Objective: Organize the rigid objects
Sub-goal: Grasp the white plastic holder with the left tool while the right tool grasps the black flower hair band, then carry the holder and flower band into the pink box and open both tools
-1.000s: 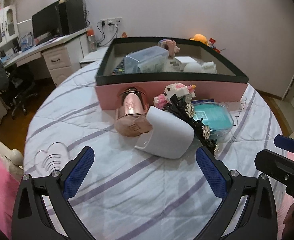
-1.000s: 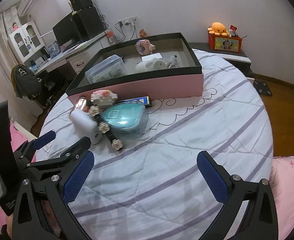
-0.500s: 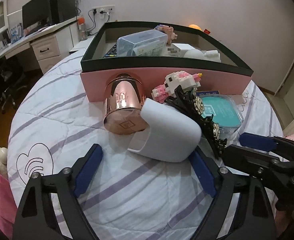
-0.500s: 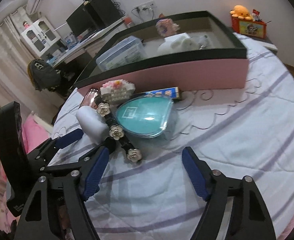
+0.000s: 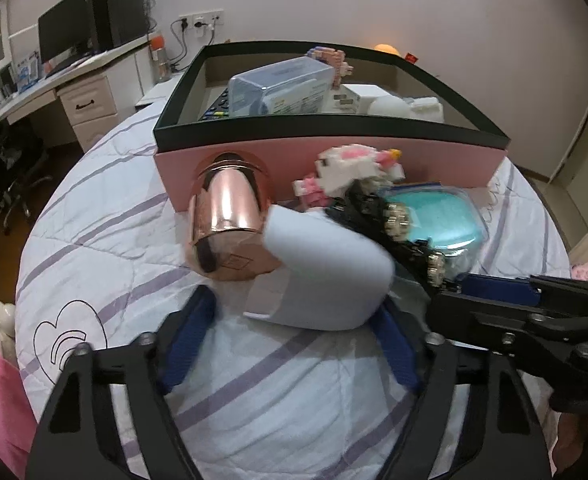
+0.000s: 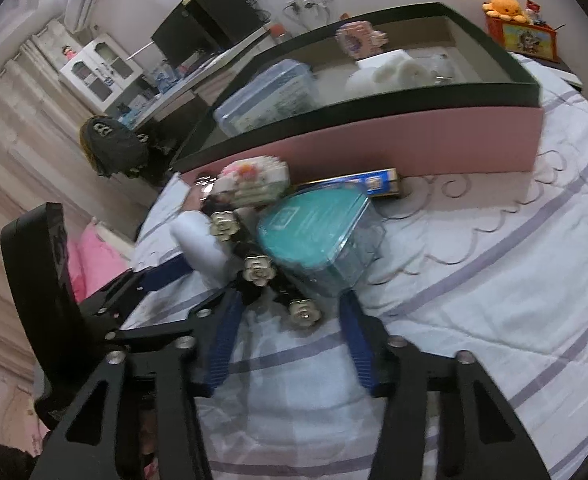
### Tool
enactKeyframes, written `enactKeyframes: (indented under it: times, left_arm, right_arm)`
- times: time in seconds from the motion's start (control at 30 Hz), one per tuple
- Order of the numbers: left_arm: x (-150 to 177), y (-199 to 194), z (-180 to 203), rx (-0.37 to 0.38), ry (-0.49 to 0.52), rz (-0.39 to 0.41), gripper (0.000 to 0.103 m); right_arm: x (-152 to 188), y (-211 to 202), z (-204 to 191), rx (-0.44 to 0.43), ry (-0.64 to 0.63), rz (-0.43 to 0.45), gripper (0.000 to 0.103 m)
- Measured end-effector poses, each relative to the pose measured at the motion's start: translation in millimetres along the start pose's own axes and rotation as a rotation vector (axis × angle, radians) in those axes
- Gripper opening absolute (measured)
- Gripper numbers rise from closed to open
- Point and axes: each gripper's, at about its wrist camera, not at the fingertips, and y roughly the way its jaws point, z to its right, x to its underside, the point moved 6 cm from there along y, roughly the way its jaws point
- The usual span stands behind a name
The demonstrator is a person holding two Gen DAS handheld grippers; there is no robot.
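White case (image 5: 325, 268): on bedspread (image 5: 294, 400), mid, touching copper cup (image 5: 230, 228).
L gripper (image 5: 294, 340): wide open, straddling case.
R gripper (image 6: 290, 336): open, around black hairclip (image 6: 262, 272) end.
Room: pink box (image 5: 325, 156) wall blocks far side; near edge free.

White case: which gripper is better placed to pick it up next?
Left. The left gripper is open with the white case straight ahead, just past its fingertips. The right gripper is open too, but lined up on the black hair clip and teal box instead.
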Motion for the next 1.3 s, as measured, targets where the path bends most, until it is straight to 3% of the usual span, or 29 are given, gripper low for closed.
enactKeyframes:
  times: [0.07,0.2,0.33,0.83,1.3]
  left_arm:
    - [2,-2,2,0.0,0.013,0.002,0.064]
    - [0,-1,-1,-0.006,0.005,0.002,0.064]
    - [-2,2,3,-0.023,0.03,0.001,0.061]
    - [18,-29,1,0.017,-0.002,0.009,0.06]
    - [25,-79,4,0.018,-0.003,0.081,0.059]
  right_arm:
    - [0,4,-4,0.018,-0.02,-0.006,0.045]
    - [-3,11,-3,0.003,-0.008,-0.009,0.043]
    - [-8,18,-4,-0.001,-0.017,-0.005,0.022]
    - [21,-11,-20,0.029,-0.055,0.022,0.016]
    - [37,-50,-38,0.031,-0.092,0.087,0.016]
